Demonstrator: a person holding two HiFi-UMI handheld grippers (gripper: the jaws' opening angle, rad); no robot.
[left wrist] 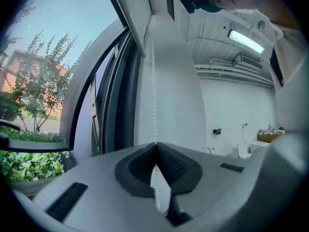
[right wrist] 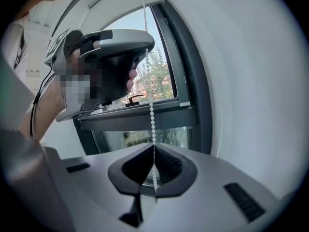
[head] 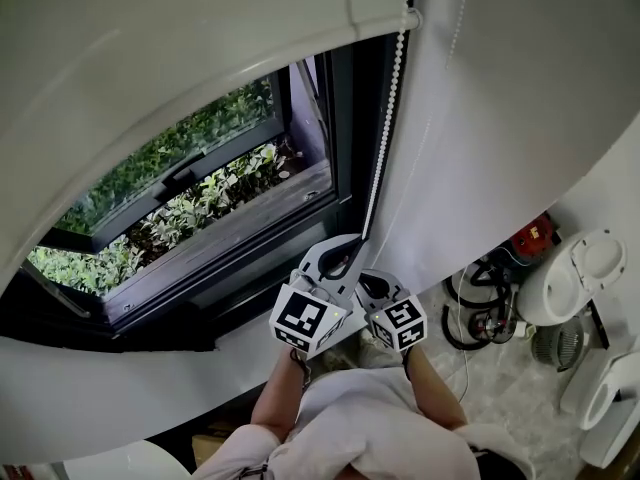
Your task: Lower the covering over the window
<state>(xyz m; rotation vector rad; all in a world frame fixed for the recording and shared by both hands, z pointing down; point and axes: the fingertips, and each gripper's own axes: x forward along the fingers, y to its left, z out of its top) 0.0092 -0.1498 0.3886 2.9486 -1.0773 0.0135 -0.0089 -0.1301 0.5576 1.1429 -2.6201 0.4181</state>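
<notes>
Far left of the head view – green foliage [head: 190,138] showed through the glass of the dark-framed window [head: 345,148]. The white roller blind [head: 180,58] covered only the upper part of the opening, and its lower edge arced above the exposed pane.

The left gripper [head: 345,253] sat just right of the window frame's lower corner, with its marker cube toward the person. In the left gripper view, its jaws [left wrist: 155,146] were together, clamped on the white bead chain [left wrist: 154,91], which rose straight up along the frame.

The right gripper [head: 375,286] sat just beside the left one and lower on the same chain [head: 390,118]. In the right gripper view, its jaws [right wrist: 154,149] were likewise closed on the chain [right wrist: 151,105]. The left gripper [right wrist: 106,66] appeared above, with the beads passing its tip.

Right of the chain stood a plain white wall [head: 520,88]. Below it, on the pale marbled floor [head: 500,378] – a red-and-black device [head: 535,233] and a white rounded appliance [head: 590,268], well apart from both grippers.
</notes>
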